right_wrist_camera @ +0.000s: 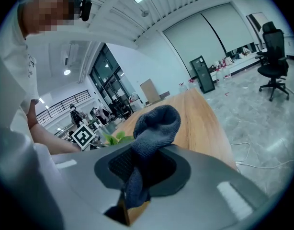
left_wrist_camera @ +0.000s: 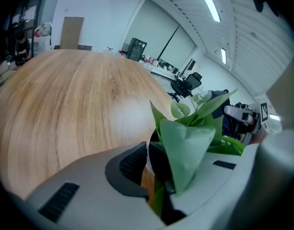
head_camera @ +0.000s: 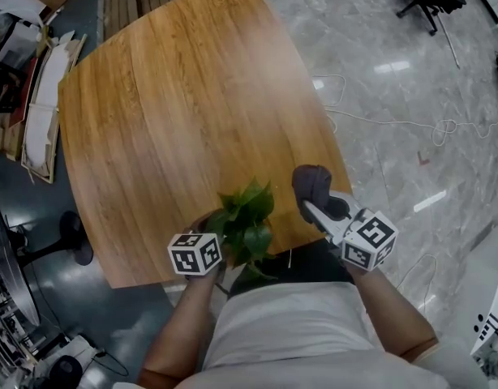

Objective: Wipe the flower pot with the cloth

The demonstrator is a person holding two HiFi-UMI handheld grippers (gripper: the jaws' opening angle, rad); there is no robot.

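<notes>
Count, tongs: I run two, the left tongs [left_wrist_camera: 152,169] and the right tongs [right_wrist_camera: 136,174], each with one marker cube.
Count, task things: I see one flower pot [left_wrist_camera: 148,151], one leafy green plant [head_camera: 247,217] standing in it, and one dark grey cloth [right_wrist_camera: 154,126].
Count, support: one round-cornered wooden counter [head_camera: 176,112] lies under and ahead of both tongs.
Left tongs, state: closed on the flower pot. Its white rim sits against the left pad and the other jaw lies on the pot's inner side, behind a leaf.
Right tongs, state: clamped on the cloth. A fold runs down between the pads, and the rest bunches up in a lump above and ahead of the tips.
Flower pot, place: between the jaws of the left tongs, at the near edge of the counter. The head view hides most of it under the leaves.
Plant, place: between the two tongs, with its leaves spreading over the left tongs' tips.
Cloth, place: just to the right of the plant. I cannot tell whether it touches the leaves.
Left arm, pose: the forearm [head_camera: 180,322] rises from the lower edge of the head view and the tongs tilt steeply down.
Right arm, pose: the forearm [head_camera: 395,306] angles inward, with the tongs held nearer to level.
</notes>
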